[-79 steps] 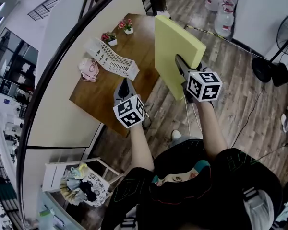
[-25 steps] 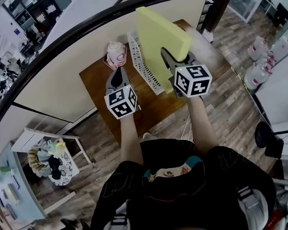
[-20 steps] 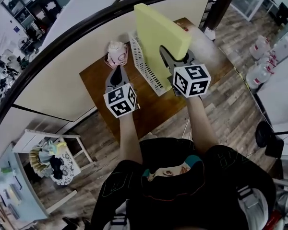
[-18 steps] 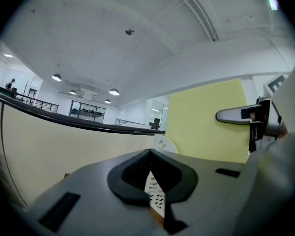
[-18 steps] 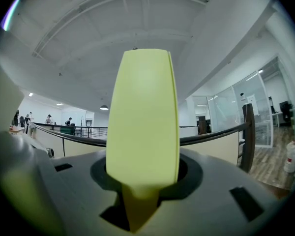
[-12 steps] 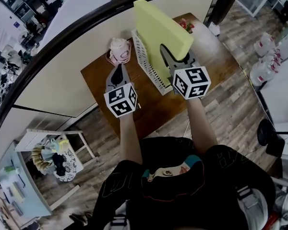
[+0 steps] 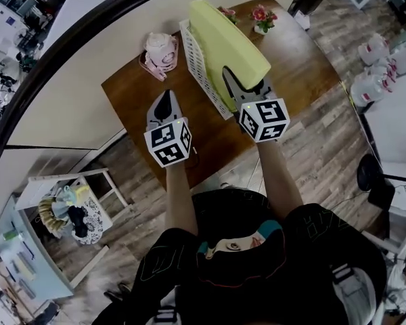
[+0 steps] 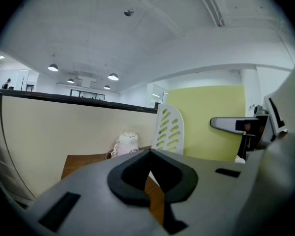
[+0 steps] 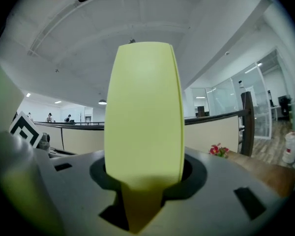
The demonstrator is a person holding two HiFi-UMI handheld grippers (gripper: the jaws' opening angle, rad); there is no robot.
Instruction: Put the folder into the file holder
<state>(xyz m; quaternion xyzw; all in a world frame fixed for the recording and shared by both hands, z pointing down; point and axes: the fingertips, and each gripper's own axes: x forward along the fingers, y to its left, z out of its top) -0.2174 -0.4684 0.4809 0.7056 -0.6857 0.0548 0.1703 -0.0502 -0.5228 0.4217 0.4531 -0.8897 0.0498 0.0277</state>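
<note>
Right gripper (image 7: 230, 78) fingers clamp thick pale-yellow folder (image 7: 223, 38), now lowered into white slotted file holder (image 7: 196, 65), nearly seated; left gripper (image 7: 164, 99) fingers closed, empty.

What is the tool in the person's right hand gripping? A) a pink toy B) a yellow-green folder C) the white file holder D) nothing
B: in the right gripper view the yellow-green folder stands upright between the fingers of the right gripper, which have just been opening slightly with the folder between them.
</note>
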